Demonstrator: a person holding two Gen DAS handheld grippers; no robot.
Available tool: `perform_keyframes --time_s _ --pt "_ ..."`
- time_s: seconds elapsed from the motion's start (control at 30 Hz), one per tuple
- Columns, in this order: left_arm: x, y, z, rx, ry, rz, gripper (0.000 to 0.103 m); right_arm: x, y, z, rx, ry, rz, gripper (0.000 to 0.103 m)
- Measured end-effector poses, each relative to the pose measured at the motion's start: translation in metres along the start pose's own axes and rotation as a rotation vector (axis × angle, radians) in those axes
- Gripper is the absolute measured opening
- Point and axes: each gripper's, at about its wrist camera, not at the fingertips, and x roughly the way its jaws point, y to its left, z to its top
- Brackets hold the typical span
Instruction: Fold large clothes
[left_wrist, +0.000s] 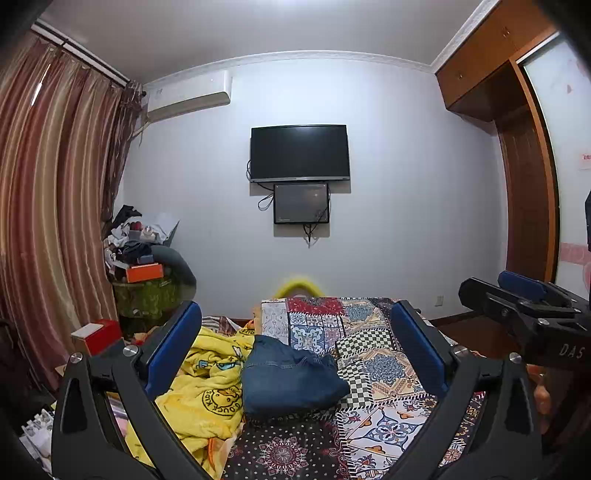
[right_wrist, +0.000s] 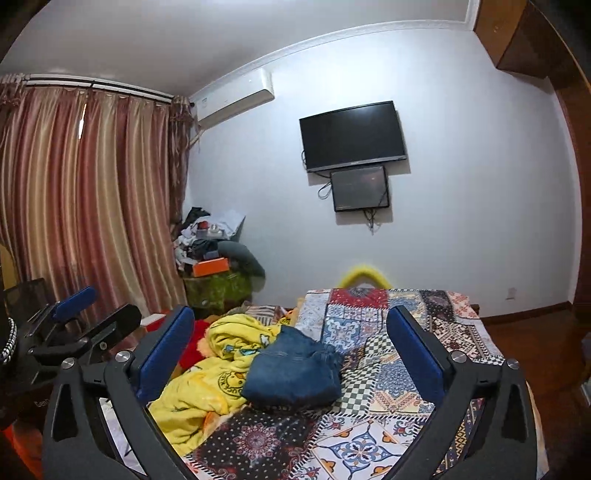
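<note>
1. Left wrist view shows your left gripper (left_wrist: 295, 347) spread wide with nothing between its blue pads; your right gripper (right_wrist: 291, 350) is equally wide and empty, both held above the bed.
2. Your target, the folded denim garment (left_wrist: 291, 380), lies bunched on the patchwork bedspread (left_wrist: 373, 369), touching the yellow duck blanket (left_wrist: 207, 391) on its left.
3. Risk: reach in from the left and you could pinch the yellow blanket along with the denim, dragging both.
4. Risk: the denim looks thick and layered, so a shallow bite may catch only the top layer and undo the fold.
5. The bedspread is soft and wrinkled, so it may lift with the garment.
6. Beyond: a wall-mounted television (left_wrist: 300, 152), striped curtains (left_wrist: 55, 184) and a cluttered corner stand (left_wrist: 144, 258).
</note>
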Motion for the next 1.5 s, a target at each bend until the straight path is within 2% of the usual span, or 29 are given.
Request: perform_keyframes --time_s 0.63,1.5 --pt "0.005 0.006 -0.007 -0.042 0.027 0.007 0.103 -0.005 0.003 -0.013 -0.007 0.025 -0.028 0.103" --pt "0.013 0.010 -0.009 -0.052 0.045 0.003 0.103 -0.006 0.007 -0.009 -0.023 0.044 -0.034 0.103"
